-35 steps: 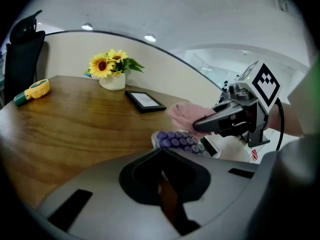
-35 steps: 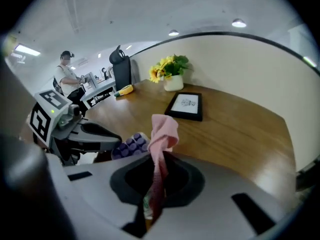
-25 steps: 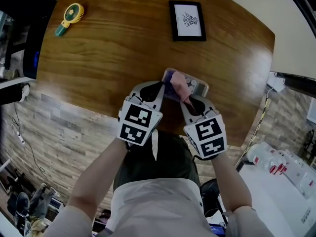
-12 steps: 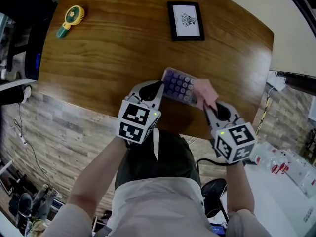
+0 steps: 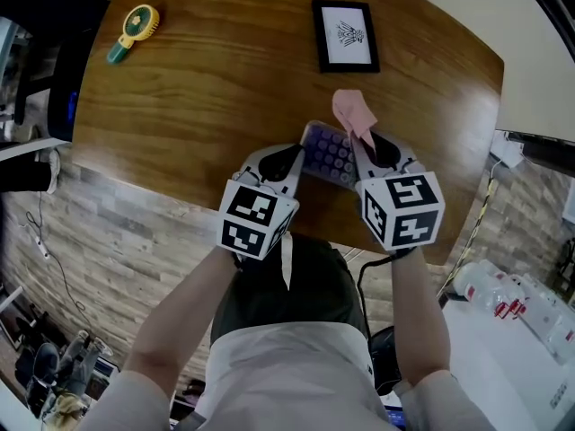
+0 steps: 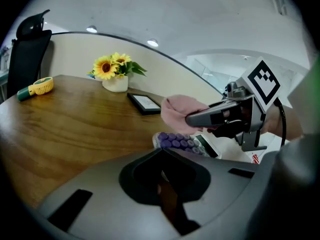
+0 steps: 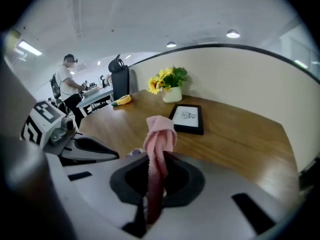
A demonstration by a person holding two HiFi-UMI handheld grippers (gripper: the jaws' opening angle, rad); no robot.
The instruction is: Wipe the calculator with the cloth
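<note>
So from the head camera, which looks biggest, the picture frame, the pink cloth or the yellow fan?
1. Picture frame, clearly largest.
2. Pink cloth and yellow fan look about alike. The cloth is held up nearer the camera and partly pinched in the right gripper, so I won't rank them.

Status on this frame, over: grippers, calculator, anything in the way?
Left gripper shut, tips at the calculator near end. Right gripper shut on pink cloth, at its far edge, contact unclear. Nothing blocking; picture frame lies apart.

Bright ceiling light; fisheye-dark, curved edges.
</note>
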